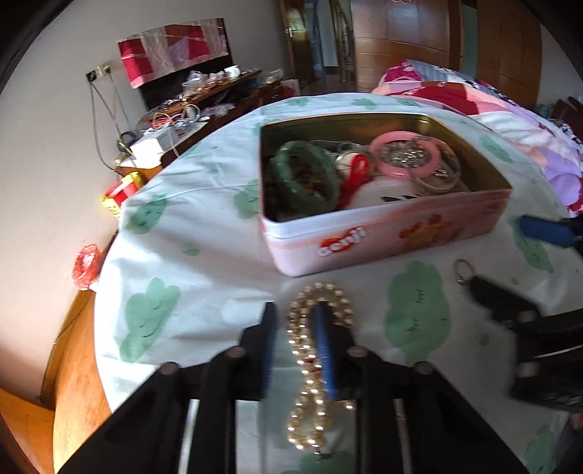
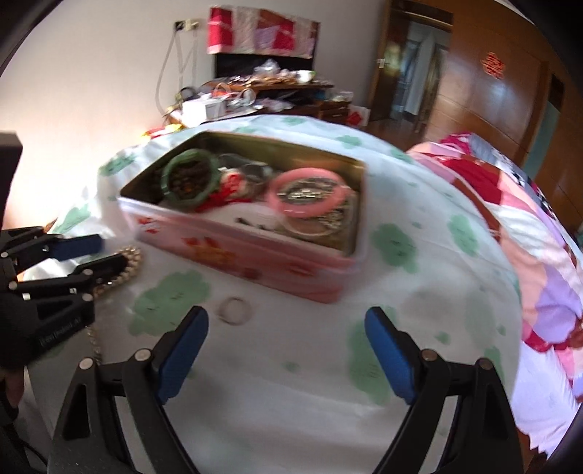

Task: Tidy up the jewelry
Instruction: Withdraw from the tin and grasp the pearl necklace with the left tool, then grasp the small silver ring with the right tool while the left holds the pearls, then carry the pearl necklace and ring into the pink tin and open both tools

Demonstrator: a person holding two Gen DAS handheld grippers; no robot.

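Straddling pearl bracelet (image 1: 320,364), left tool (image 1: 295,321) narrowed, unclear if clamped, right tool (image 2: 286,324) apart.

White wall (image 1: 54,175), cluttered wooden sideboard (image 2: 291,91), wooden doors (image 2: 492,94).

White cloth (image 1: 204,204) printed with green cloud shapes covers the table; wooden table edge (image 1: 73,350) shows at lower left in the left wrist view. Against the pale wall, a cluttered dark wooden side cabinet (image 2: 291,94) with ribbons, a white box (image 2: 198,107) and small oddments, too blurred to sort. Red and pink patchwork hanging (image 2: 262,32) above it. Wall socket (image 1: 99,71) with cables trailing down. Red and gold packet (image 1: 120,193) beside the cloth's edge. Bed with pink, red and lilac quilt (image 2: 510,204) to the right. Wooden wardrobe doors (image 2: 499,87) and open doorway (image 2: 411,73) behind.
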